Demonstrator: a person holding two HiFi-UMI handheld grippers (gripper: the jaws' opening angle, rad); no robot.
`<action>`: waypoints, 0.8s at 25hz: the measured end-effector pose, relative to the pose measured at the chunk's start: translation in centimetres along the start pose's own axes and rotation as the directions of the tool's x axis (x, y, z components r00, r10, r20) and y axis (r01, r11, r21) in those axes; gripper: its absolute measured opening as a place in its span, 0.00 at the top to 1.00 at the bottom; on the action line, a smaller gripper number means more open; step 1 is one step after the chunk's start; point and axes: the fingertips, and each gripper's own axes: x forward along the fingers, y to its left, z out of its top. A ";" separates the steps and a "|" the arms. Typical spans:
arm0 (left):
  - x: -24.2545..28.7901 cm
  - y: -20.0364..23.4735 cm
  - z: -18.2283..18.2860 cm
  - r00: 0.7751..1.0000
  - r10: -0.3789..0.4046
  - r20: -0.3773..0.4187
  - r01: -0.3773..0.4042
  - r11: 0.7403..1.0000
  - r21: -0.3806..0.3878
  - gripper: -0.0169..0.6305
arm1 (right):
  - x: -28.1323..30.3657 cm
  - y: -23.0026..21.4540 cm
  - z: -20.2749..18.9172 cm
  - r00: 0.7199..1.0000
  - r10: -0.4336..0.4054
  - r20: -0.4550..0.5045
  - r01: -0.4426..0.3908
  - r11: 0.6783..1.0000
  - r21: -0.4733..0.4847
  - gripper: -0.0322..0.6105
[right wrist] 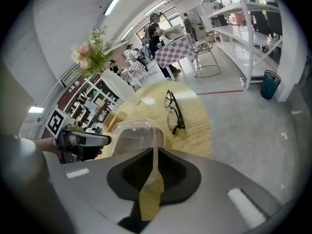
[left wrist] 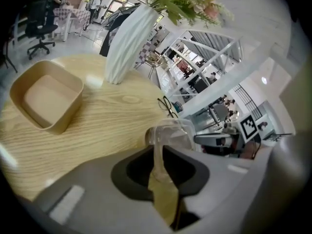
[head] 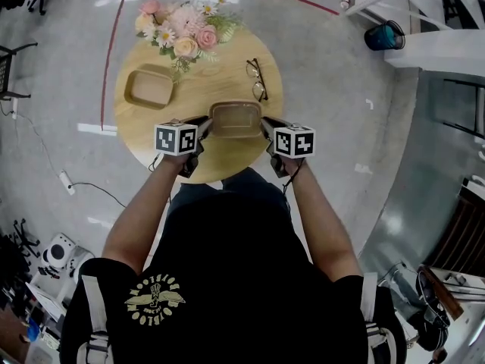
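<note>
A tan box with a clear lid [head: 236, 119] sits at the near side of the round wooden table [head: 227, 158], held from both sides. My left gripper [head: 204, 124] is shut on its left rim, and my right gripper [head: 266, 126] is shut on its right rim. In the left gripper view the lidded box [left wrist: 171, 132] runs edge-on into the shut left gripper [left wrist: 159, 152], with the right gripper [left wrist: 220, 140] beyond it. In the right gripper view the lidded box [right wrist: 138, 133] enters the shut right gripper [right wrist: 155, 172], and the left gripper [right wrist: 80, 140] is across from it.
An open, empty tan tray [head: 149, 86] lies at the table's left. A white vase of flowers [head: 182, 27] stands at the far edge. Dark-framed glasses [head: 257, 79] lie at the right. A teal bin [head: 384, 36] and white shelving stand on the grey floor beyond.
</note>
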 end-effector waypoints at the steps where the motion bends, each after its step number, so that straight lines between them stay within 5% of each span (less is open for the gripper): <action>1: -0.4 0.0 0.2 1.000 0.001 0.006 -0.001 1.000 0.001 0.90 | -0.2 0.3 0.1 1.000 0.004 0.010 -0.004 1.000 0.003 0.90; 12: -5.8 -1.7 2.3 0.983 -0.119 0.141 0.109 0.991 0.080 0.94 | -3.4 4.8 1.4 0.986 0.058 0.159 -0.058 0.998 -0.007 0.92; 20: -13.4 -3.1 5.0 0.941 -0.190 0.281 0.133 0.969 0.211 0.94 | -6.5 11.2 3.9 0.938 0.147 0.314 -0.134 0.989 -0.064 0.92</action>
